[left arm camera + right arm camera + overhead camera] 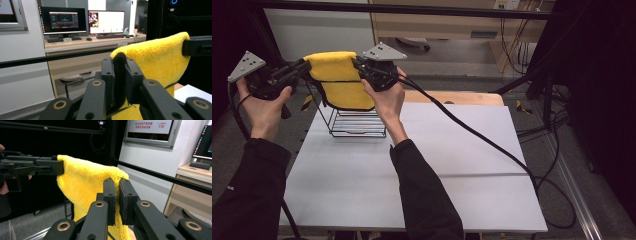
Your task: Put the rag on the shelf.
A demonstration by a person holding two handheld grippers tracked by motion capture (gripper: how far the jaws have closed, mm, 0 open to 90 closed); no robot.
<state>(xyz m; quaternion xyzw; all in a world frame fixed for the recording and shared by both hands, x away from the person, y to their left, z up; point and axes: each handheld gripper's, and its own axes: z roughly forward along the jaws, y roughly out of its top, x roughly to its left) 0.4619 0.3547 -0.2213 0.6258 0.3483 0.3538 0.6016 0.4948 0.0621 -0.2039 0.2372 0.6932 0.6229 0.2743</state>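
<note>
White surface (422,170) carried a black wire rack (354,120) at its far left, with desks and monitors beyond. Left gripper (304,67) had its jaws clamped on one top corner of the yellow towel (337,75); right gripper (359,67) had its jaws pinched shut on the opposite corner. Between them the towel hung taut along its upper edge, spread flat just above the rack, its lower part draped in front of the wires. Judged: the two-corner hold kept the cloth open for laying over the rack.
</note>
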